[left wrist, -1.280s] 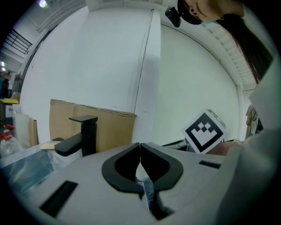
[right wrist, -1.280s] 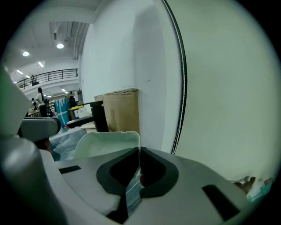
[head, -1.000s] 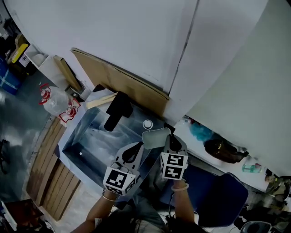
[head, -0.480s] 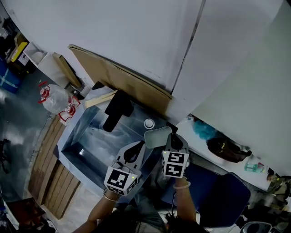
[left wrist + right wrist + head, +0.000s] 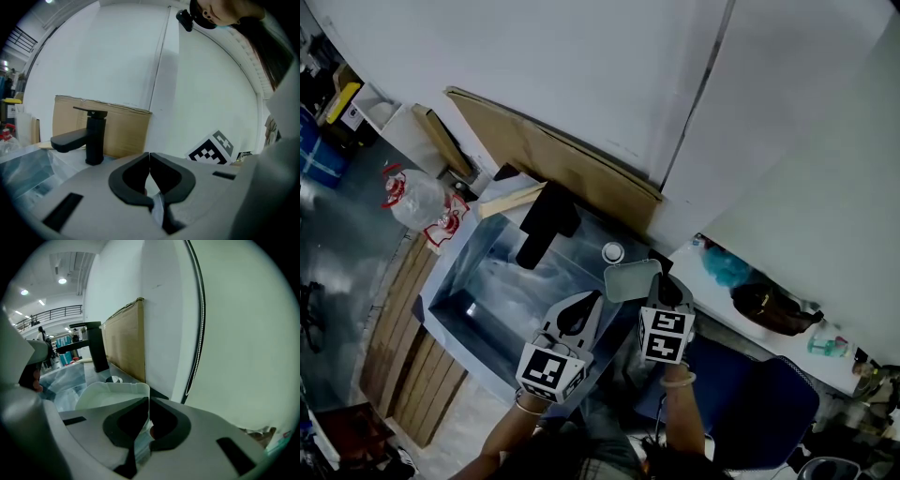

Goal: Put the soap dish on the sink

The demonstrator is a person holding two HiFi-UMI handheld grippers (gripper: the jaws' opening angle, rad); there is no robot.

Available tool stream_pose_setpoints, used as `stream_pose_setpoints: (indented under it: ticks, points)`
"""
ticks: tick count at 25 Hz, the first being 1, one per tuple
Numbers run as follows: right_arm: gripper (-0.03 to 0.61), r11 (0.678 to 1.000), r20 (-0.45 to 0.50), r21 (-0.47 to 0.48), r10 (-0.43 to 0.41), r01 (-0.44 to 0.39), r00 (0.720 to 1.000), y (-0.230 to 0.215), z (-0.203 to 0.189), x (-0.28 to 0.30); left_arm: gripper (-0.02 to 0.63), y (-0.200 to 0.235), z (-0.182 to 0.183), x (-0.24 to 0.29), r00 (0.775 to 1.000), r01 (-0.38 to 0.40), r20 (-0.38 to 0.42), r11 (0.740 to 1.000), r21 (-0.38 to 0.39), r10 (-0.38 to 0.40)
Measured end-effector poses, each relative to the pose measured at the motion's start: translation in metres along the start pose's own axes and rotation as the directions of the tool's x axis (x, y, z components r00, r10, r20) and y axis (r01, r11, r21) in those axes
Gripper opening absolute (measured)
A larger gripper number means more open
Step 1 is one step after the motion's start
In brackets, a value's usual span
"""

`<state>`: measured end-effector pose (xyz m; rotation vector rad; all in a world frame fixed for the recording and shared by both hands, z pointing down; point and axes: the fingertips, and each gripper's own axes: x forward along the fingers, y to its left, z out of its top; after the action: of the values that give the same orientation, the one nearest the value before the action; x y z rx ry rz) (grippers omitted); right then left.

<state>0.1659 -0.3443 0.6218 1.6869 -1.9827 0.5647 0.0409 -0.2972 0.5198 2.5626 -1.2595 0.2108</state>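
The pale grey-green soap dish point(image 5: 631, 280) point(image 5: 115, 396) hangs over the right end of the steel sink point(image 5: 502, 281), pinched by its rim in my right gripper point(image 5: 659, 289) point(image 5: 146, 404), which is shut on it. A small round fitting point(image 5: 612, 252) point(image 5: 113, 379) lies on the sink deck just beyond the dish. My left gripper point(image 5: 578, 314) point(image 5: 149, 165) is beside it over the sink's near side, jaws shut with nothing between them. The black faucet point(image 5: 541, 225) point(image 5: 88, 137) point(image 5: 90, 348) stands at the sink's back edge.
A brown cardboard sheet point(image 5: 553, 167) leans on the white wall behind the sink. A plastic bag point(image 5: 417, 206) lies to the left of the sink. Right of the sink, a white counter point(image 5: 741, 328) holds a teal object point(image 5: 722, 270) and a dark object point(image 5: 766, 308). A blue chair point(image 5: 750, 403) is below.
Both grippers and the soap dish have drifted slightly to the right and a little lower in the head view. The grip on the dish is unchanged.
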Motion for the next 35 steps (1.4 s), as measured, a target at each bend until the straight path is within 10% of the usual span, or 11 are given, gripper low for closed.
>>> stream_pose_setpoints:
  ticks: [35]
  points:
    - [0.032,0.999,0.165,-0.045,-0.005,0.012,0.986,0.047,0.031,-0.11,0.009,-0.024,0.028,-0.098,0.997,-0.014,0.08,0.998,0.057,0.01]
